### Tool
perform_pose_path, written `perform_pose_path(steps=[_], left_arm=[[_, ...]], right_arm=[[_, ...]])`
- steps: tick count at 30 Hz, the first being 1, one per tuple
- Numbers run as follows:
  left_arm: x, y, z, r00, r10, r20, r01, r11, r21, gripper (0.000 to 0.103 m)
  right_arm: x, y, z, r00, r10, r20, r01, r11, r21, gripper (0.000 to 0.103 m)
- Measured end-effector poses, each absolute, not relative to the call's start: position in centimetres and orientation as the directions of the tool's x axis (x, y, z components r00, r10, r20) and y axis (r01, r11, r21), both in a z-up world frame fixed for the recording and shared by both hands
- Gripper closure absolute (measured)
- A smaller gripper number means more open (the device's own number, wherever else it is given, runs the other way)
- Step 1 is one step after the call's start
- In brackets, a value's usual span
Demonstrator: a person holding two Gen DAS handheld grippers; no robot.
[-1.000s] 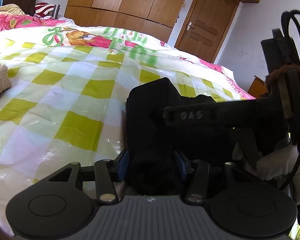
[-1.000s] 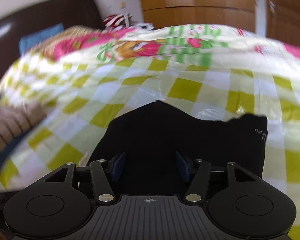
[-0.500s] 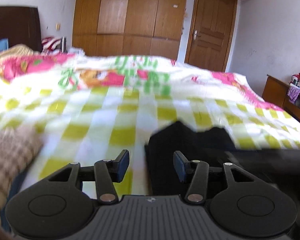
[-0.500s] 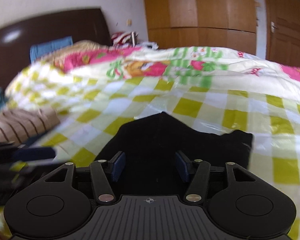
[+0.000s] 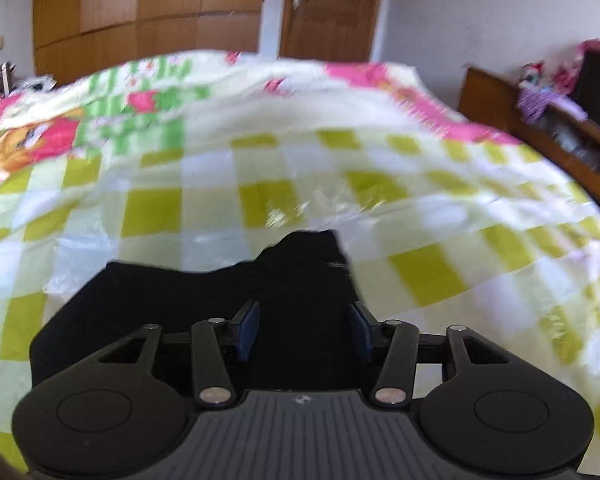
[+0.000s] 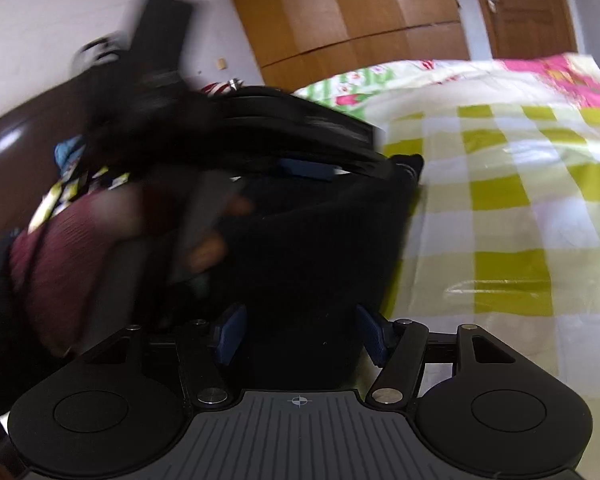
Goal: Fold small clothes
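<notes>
A small black garment (image 5: 204, 304) lies on the checked bedspread (image 5: 300, 184), close in front of my left gripper (image 5: 304, 330). The left gripper's blue pads stand apart over the garment's near part, gripping nothing. In the right wrist view the same black garment (image 6: 324, 256) fills the middle. My right gripper (image 6: 302, 334) is open above its near edge. The left gripper, held in a hand with a maroon sleeve (image 6: 72, 264), shows blurred on the left of that view, over the garment.
A wooden cabinet (image 5: 548, 148) with clutter stands right of the bed. Wooden wardrobes (image 5: 140, 12) and a door (image 5: 328, 4) line the far wall. A dark headboard (image 6: 32, 136) is at the left. A pink and green floral quilt (image 5: 60, 132) covers the bed's far part.
The left gripper let go of the garment a second ago and swung right over it. It now crosses into the right wrist view. The right gripper stayed open and turned left.
</notes>
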State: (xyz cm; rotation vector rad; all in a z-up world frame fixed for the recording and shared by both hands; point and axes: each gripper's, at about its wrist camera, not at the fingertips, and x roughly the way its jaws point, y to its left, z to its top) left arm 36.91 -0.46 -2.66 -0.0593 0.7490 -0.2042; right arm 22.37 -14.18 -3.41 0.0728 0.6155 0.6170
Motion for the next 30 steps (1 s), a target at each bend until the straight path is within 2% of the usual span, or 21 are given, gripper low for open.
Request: perform_pose_path(steps=[3, 7, 12, 15, 19, 23, 26, 28, 30], left_arm=[[37.5, 2.0, -3.6, 0.706, -0.225, -0.671, 0.091, 0.969, -0.230, 0.038], [36.9, 2.8, -3.7, 0.733, -0.174, -0.658, 0.038, 0.976, -0.216, 0.038], [37.0, 3.9, -4.2, 0.740, -0.216, -0.637, 0.023, 0.955, -0.296, 0.038], [36.9, 3.3, -3.4, 0.734, -0.199, -0.650, 0.021, 0.962, -0.271, 0.038], [35.4, 3.2, -1.2, 0.749, -0.174, -0.640, 0.025, 0.972, -0.235, 0.038], [32.6, 6.0, -0.1, 0.777, -0.156, -0.610, -0.029, 0.959, -0.282, 0.038], [30.8, 7.8, -1.2, 0.757, -0.068, -0.649, -0.072, 0.980, -0.187, 0.040], [29.3, 8.7, -2.1, 0.764, -0.032, -0.645, -0.068, 0.989, -0.130, 0.039], [28.0, 10.1, -2.0, 0.777, -0.045, -0.627, -0.090, 0.979, -0.181, 0.039]], right_arm=[[22.6, -14.1, -3.7, 0.631, 0.575, -0.521, -0.537, 0.808, 0.242, 0.040], [22.0, -13.0, -3.7, 0.635, 0.565, -0.526, -0.582, 0.798, 0.155, 0.040], [21.6, -12.8, -3.9, 0.625, 0.569, -0.534, -0.612, 0.782, 0.118, 0.040], [21.5, -13.1, -3.8, 0.621, 0.577, -0.530, -0.616, 0.778, 0.124, 0.039], [22.1, -14.2, -4.0, 0.590, 0.608, -0.532, -0.604, 0.769, 0.210, 0.039], [21.8, -14.0, -4.1, 0.592, 0.606, -0.531, -0.603, 0.770, 0.206, 0.039], [21.5, -13.8, -4.3, 0.601, 0.599, -0.529, -0.608, 0.773, 0.184, 0.038], [21.6, -13.9, -4.5, 0.596, 0.599, -0.534, -0.605, 0.773, 0.192, 0.037], [22.1, -14.1, -4.7, 0.583, 0.602, -0.545, -0.591, 0.775, 0.223, 0.036]])
